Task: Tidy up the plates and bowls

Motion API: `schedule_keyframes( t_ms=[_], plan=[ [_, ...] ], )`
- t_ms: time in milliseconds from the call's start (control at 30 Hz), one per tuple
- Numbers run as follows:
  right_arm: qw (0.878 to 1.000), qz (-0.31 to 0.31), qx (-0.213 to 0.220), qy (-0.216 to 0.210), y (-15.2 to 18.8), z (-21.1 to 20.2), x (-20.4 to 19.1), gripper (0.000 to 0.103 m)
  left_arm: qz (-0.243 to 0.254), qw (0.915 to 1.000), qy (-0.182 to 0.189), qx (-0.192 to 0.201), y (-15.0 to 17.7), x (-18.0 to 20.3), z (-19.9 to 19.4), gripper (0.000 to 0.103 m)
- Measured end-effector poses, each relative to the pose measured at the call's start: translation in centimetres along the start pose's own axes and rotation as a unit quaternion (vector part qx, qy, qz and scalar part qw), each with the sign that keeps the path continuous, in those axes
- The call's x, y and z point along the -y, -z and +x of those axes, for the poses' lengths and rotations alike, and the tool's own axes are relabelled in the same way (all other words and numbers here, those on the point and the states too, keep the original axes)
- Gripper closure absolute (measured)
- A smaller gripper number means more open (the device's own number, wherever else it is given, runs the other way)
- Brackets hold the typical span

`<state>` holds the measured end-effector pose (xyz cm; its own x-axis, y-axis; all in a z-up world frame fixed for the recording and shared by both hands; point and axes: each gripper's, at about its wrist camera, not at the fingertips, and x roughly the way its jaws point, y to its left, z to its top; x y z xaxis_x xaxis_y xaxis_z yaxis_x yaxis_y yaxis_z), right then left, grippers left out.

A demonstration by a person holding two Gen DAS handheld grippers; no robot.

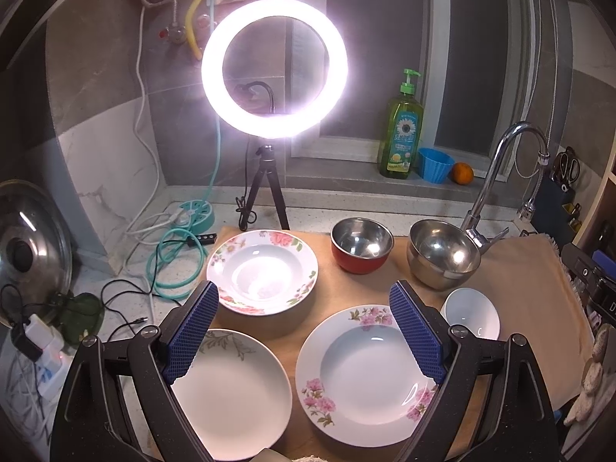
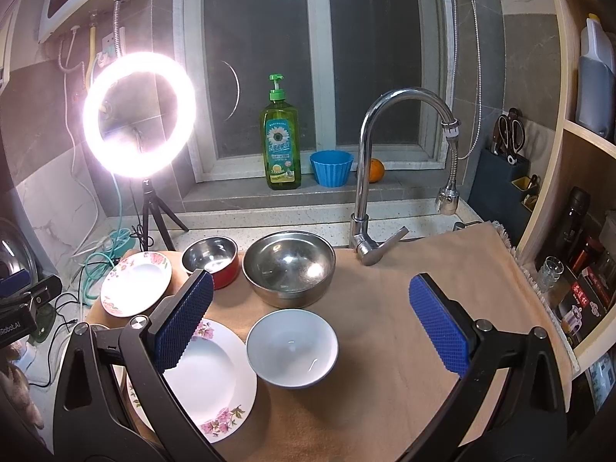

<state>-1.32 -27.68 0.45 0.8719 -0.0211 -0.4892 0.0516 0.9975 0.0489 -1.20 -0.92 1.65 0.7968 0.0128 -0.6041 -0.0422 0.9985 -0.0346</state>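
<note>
Three plates lie on the beige mat [image 1: 531, 288]: a red-flowered plate [image 1: 262, 272] at the back, a pink-flowered plate [image 1: 365, 373] in front, and a leaf-patterned plate [image 1: 231, 392] at front left. A red steel-lined bowl [image 1: 362, 244], a large steel bowl [image 1: 442, 254] and a white bowl [image 1: 471, 313] stand to the right. My left gripper [image 1: 304, 296] hovers open above the plates, holding nothing. In the right wrist view, my right gripper [image 2: 310, 288] is open and empty above the white bowl [image 2: 292, 348], with the steel bowl [image 2: 288, 267], red bowl [image 2: 211, 260] and pink-flowered plate [image 2: 211, 377] nearby.
A lit ring light [image 1: 274, 67] on a tripod stands behind the dishes. The faucet [image 2: 369, 177] rises at the mat's back edge. A soap bottle [image 2: 280, 142], blue cup [image 2: 331, 167] and orange [image 2: 376, 171] sit on the sill. Cables [image 1: 173, 258] and a pot lid [image 1: 30, 254] lie left.
</note>
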Motion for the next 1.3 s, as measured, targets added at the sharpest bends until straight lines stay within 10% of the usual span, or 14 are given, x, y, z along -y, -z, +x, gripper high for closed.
schedule_keyframes(
  t_ms=[1300],
  plan=[
    [1.000,0.003,-0.012,-0.001,0.44,1.05,0.18,0.000,0.003,0.9999,0.003,-0.010,0.05,0.01,0.84,0.012]
  ],
)
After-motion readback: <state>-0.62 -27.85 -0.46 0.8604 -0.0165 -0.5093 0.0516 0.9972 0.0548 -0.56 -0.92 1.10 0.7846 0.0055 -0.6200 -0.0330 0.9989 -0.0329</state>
